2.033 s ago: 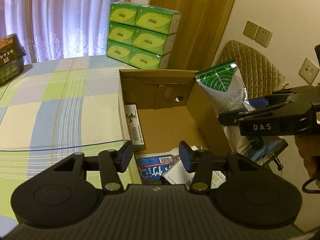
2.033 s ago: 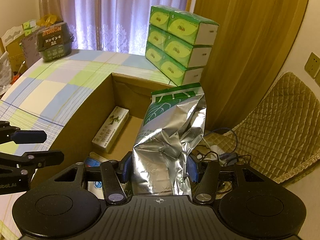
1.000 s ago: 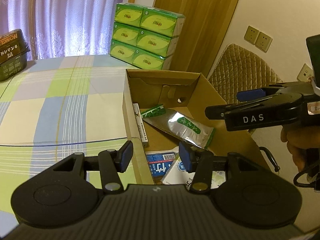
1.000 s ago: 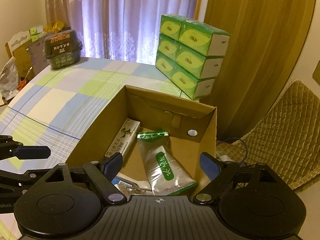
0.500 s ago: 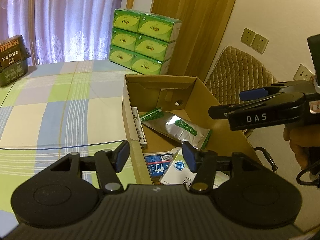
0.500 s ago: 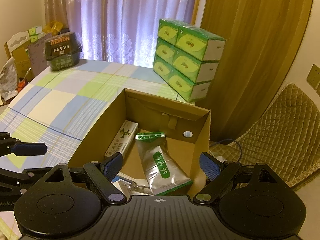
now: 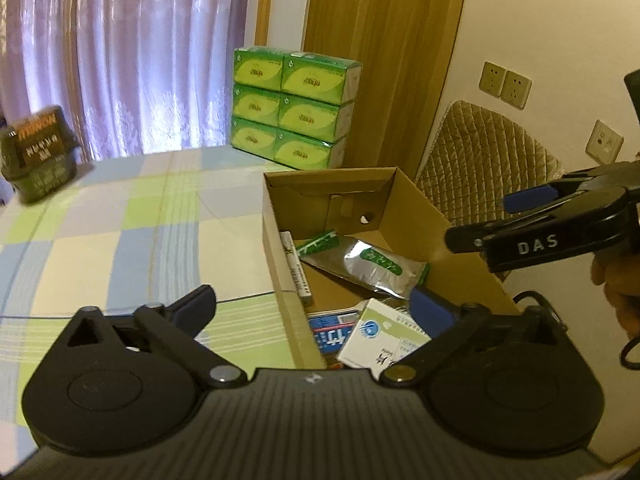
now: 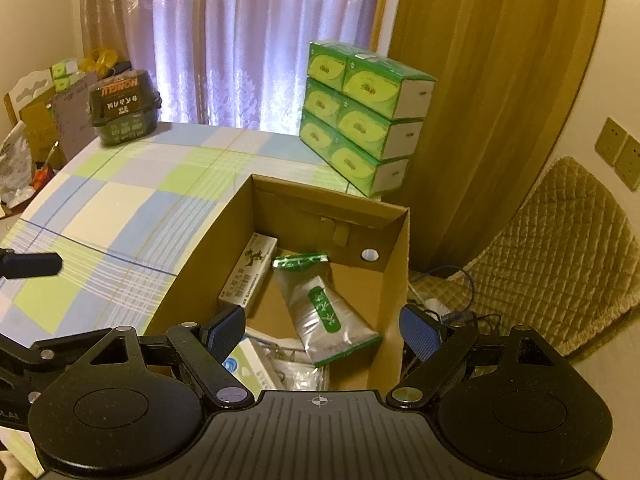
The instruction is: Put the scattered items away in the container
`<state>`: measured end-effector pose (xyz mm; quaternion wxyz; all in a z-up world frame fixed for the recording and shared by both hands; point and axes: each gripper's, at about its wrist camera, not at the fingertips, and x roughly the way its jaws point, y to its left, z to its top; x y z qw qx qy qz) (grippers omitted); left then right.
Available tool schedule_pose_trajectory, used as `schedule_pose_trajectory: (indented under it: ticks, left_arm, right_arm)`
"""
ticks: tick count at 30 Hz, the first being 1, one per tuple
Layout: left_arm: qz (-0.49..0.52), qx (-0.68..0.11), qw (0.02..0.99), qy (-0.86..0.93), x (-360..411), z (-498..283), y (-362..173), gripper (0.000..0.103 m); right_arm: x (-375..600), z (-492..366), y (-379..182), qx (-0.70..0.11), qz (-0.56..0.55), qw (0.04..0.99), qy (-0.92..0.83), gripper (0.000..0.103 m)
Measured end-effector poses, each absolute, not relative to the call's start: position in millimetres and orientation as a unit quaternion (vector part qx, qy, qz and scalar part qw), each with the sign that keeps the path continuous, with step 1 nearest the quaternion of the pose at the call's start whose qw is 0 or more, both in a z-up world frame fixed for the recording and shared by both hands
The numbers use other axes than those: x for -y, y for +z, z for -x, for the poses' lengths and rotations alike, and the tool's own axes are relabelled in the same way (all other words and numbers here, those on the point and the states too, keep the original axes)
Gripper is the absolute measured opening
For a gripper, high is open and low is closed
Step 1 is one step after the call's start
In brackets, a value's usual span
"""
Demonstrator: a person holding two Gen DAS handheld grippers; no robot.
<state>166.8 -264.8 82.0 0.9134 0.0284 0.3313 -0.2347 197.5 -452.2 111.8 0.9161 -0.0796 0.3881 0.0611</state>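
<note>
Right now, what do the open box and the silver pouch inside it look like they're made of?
The box looks like brown corrugated cardboard with a matte finish: folded flaps, a punched round hole in the far wall and raw cut edges. The silver pouch looks like metallised foil or foil-laminated plastic: it is shiny, creased and reflective, with a green printed label. Which of the two cannot be told by sight.
</note>
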Motion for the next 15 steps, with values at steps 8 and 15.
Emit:
schedule_pose_trajectory:
  ticks: [8,15]
  left_arm:
    - [-0.029,-0.341,0.914,-0.219,248,-150,84,0.102]
    - [-0.036,-0.354,0.911,-0.210,241,-131,81,0.102]
  right_arm:
    - [448,-161,124,-0.373,0.071,0.924,0.042,0.103]
    - [445,-133,126,-0.370,0.056,0.926,0.036,0.103]
